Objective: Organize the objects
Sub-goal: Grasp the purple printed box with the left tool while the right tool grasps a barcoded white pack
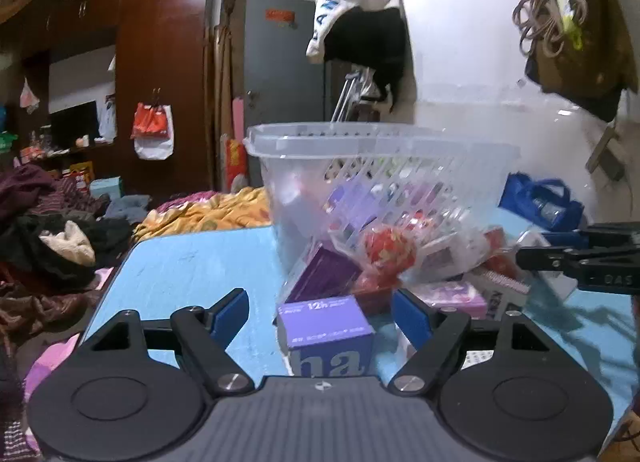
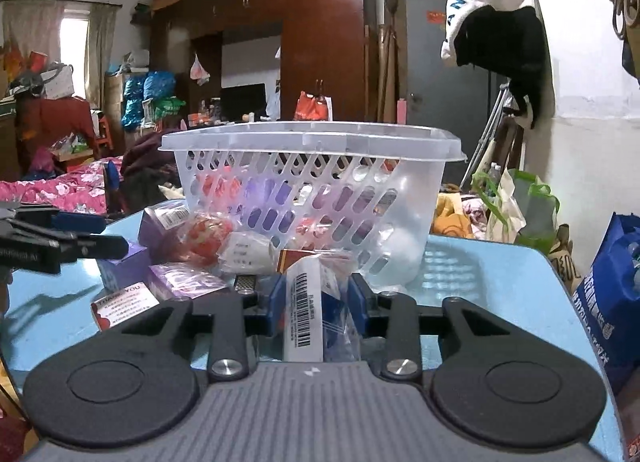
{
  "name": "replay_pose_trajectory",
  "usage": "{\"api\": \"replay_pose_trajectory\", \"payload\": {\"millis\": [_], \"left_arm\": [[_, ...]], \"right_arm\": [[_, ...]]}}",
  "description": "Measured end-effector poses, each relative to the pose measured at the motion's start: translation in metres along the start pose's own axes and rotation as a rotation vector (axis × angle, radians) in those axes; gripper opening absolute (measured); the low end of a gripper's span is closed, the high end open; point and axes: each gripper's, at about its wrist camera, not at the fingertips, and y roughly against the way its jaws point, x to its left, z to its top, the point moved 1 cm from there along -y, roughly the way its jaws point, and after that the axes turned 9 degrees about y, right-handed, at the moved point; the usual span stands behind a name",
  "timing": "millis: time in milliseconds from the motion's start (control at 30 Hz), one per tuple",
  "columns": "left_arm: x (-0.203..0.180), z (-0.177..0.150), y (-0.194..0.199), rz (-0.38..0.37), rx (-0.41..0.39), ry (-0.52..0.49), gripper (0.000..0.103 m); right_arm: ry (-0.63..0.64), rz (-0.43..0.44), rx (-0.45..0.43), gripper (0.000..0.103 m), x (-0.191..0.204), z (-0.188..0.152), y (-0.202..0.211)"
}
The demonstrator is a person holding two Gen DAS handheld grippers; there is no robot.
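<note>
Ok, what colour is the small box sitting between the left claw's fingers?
Purple on top with white "12h" print, blue below with white letters: the small box, clearest in the left wrist view.

Two grippers held low, pointing slightly downward

The left gripper (image 1: 322, 316) has its blue-padded fingers (image 1: 230, 312) spread wide, clear of the purple box (image 1: 326, 328) that sits between them. The right gripper (image 2: 316, 308) has its fingers (image 2: 276, 302) drawn close together, pressing on both sides of a clear packet with a barcode label (image 2: 306, 314). Each gripper's black tip shows at the edge of the other's view.
</note>
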Motion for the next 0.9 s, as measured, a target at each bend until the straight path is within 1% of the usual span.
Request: {"api": "replay_pose_trajectory", "payload": {"millis": [67, 167, 233, 300, 367, 400, 433, 467, 567, 667, 700, 900], "left_arm": [[0.003, 0.001, -0.004, 0.008, 0.027, 0.014, 0.082], [0.007, 0.001, -0.011, 0.018, 0.081, 0.031, 0.082], [0.005, 0.001, -0.017, 0.025, 0.119, 0.016, 0.082], [0.003, 0.000, -0.020, 0.024, 0.141, -0.001, 0.082], [0.002, -0.001, -0.020, 0.015, 0.147, -0.012, 0.074], [0.001, -0.001, -0.019, 0.020, 0.143, -0.013, 0.060], [0.002, -0.002, -0.018, 0.017, 0.138, -0.008, 0.050], [0.002, -0.002, -0.018, 0.011, 0.134, 0.000, 0.050], [0.005, -0.002, -0.006, -0.051, 0.067, 0.015, 0.050], [0.006, -0.005, 0.007, -0.146, -0.007, -0.001, 0.050], [0.007, -0.006, 0.009, -0.161, -0.023, -0.002, 0.050], [0.005, -0.007, 0.013, -0.168, -0.038, -0.005, 0.050]], "right_arm": [[0.001, 0.005, -0.001, 0.042, 0.000, 0.000, 0.000], [-0.004, -0.009, -0.004, 0.044, -0.002, 0.000, 0.001], [-0.004, -0.007, 0.009, 0.044, -0.002, 0.000, -0.001], [0.000, -0.013, 0.025, 0.043, -0.002, 0.000, -0.003], [0.004, -0.021, 0.021, 0.042, -0.001, 0.000, -0.002], [0.000, -0.033, 0.011, 0.041, -0.001, -0.001, -0.001], [-0.007, -0.041, -0.005, 0.041, -0.002, -0.001, 0.002], [-0.009, -0.039, -0.030, 0.041, -0.003, -0.002, 0.006], [-0.022, -0.038, -0.098, 0.041, -0.005, -0.003, 0.015], [-0.032, -0.058, -0.126, 0.041, -0.006, -0.003, 0.019], [-0.036, -0.060, -0.130, 0.041, -0.006, -0.003, 0.019], [-0.045, -0.060, -0.142, 0.041, -0.007, -0.002, 0.019]]}}
